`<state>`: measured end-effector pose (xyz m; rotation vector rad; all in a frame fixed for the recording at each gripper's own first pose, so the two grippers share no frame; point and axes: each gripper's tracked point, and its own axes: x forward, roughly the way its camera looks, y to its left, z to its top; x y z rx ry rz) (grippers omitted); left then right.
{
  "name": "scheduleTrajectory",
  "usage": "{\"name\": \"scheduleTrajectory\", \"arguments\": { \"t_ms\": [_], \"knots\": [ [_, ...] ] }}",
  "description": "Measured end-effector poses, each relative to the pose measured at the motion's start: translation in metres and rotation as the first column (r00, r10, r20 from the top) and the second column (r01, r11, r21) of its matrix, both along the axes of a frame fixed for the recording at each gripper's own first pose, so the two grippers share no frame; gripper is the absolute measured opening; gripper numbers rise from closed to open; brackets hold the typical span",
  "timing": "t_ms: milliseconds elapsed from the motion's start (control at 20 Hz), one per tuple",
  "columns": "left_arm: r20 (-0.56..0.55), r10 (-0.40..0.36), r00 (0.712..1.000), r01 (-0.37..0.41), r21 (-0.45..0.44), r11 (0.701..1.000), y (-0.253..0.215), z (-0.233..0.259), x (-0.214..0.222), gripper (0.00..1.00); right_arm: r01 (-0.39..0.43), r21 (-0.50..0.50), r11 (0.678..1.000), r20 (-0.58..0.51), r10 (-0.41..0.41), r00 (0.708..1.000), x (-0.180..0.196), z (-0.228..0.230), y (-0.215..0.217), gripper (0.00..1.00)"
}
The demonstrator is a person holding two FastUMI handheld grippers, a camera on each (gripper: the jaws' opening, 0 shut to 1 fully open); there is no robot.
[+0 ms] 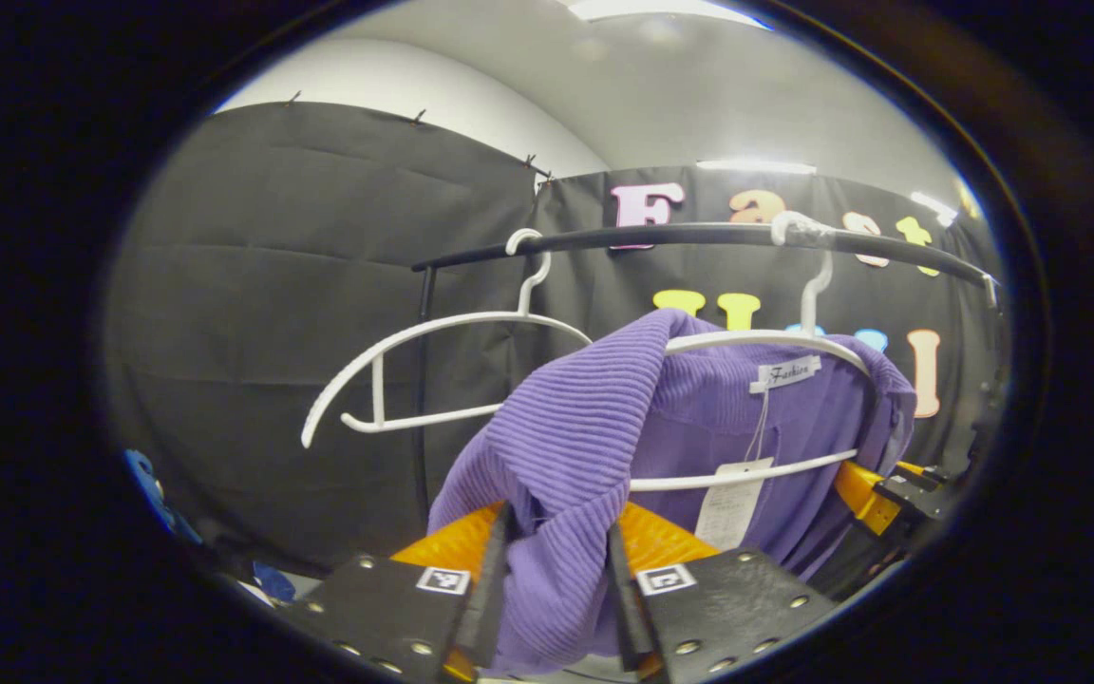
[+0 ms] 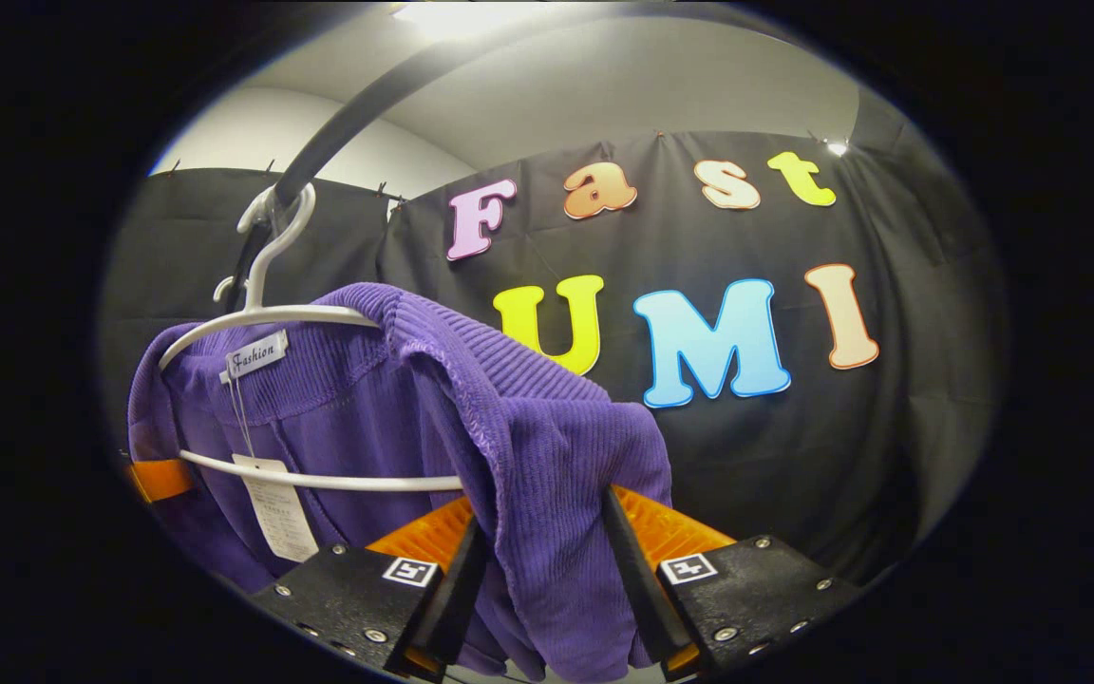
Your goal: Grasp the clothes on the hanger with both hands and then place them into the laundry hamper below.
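A purple ribbed garment [image 1: 594, 418] hangs on a white hanger [image 1: 775, 338] from a black rail [image 1: 699, 234]. My left gripper [image 1: 556, 560] is shut on the garment's one shoulder, with cloth bunched between its fingers. In the right gripper view the same purple garment [image 2: 509, 427] drapes over its white hanger [image 2: 272, 313], and my right gripper [image 2: 542, 560] is shut on the other shoulder. A paper tag [image 2: 272, 518] dangles inside the neck. In the left gripper view the right gripper [image 1: 879, 499] shows at the garment's far side.
A second, bare white hanger [image 1: 433, 370] hangs on the rail to the left of the garment. The rack's black upright post [image 1: 422, 380] stands behind it. Something blue [image 1: 153, 489] lies low at the left edge.
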<state>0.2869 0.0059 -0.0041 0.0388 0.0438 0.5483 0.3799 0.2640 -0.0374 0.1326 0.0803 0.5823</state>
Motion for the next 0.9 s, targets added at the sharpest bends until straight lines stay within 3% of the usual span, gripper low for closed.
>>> {"name": "scheduleTrajectory", "arguments": {
  "t_ms": [50, 100, 150, 200, 250, 300, 400, 450, 550, 850, 900],
  "knots": [
    [0.001, -0.025, 1.0, 0.025, -0.017, 1.0, -0.001, 0.0, -0.004, 0.43, 0.001, 0.005, 1.0, -0.004, -0.001, 1.0, 0.006, -0.003, -0.001, 0.65],
    [0.005, -0.007, 1.0, 0.007, -0.015, 1.0, 0.005, 0.001, -0.012, 0.43, 0.0, 0.009, 1.0, -0.008, 0.001, 1.0, 0.011, -0.005, -0.004, 0.59],
    [0.036, 0.01, 0.999, -0.009, -0.025, 1.0, 0.013, 0.007, -0.019, 0.31, -0.006, 0.013, 1.0, -0.014, 0.007, 1.0, 0.014, -0.006, -0.004, 0.54],
    [0.05, -0.028, 0.998, 0.031, -0.061, 0.998, 0.008, 0.008, -0.02, 0.18, -0.02, 0.019, 1.0, -0.019, 0.02, 1.0, 0.012, -0.005, -0.005, 0.42],
    [0.05, -0.051, 0.997, 0.056, -0.087, 0.995, 0.001, 0.002, -0.017, 0.11, -0.016, 0.019, 1.0, -0.018, 0.016, 1.0, 0.012, -0.005, -0.006, 0.34],
    [0.045, -0.075, 0.996, 0.079, -0.087, 0.993, 0.0, 0.001, -0.017, 0.19, -0.001, 0.016, 1.0, -0.007, 0.001, 1.0, 0.009, -0.001, -0.012, 0.22],
    [0.058, -0.106, 0.993, 0.111, -0.083, 0.99, -0.002, 0.004, -0.018, 0.03, -0.004, 0.019, 1.0, 0.001, 0.004, 1.0, 0.001, 0.001, -0.013, 0.07],
    [0.053, -0.109, 0.993, 0.113, -0.078, 0.991, -0.002, 0.003, -0.021, 0.09, -0.02, 0.017, 1.0, -0.001, 0.02, 1.0, 0.001, 0.0, -0.01, 0.06],
    [0.063, -0.115, 0.991, 0.119, -0.065, 0.991, -0.006, 0.007, -0.025, 0.03, -0.069, -0.005, 0.998, -0.014, 0.069, 0.997, 0.0, -0.005, -0.005, 0.0],
    [0.11, -0.171, 0.979, 0.179, -0.067, 0.981, -0.019, 0.034, -0.051, 0.01, -0.071, -0.018, 0.997, -0.001, 0.071, 0.997, -0.015, -0.004, -0.015, 0.0],
    [0.117, -0.178, 0.977, 0.187, -0.077, 0.979, -0.021, 0.036, -0.052, 0.05, -0.072, -0.021, 0.997, 0.008, 0.072, 0.997, -0.016, -0.002, -0.016, 0.0]
  ]
}}
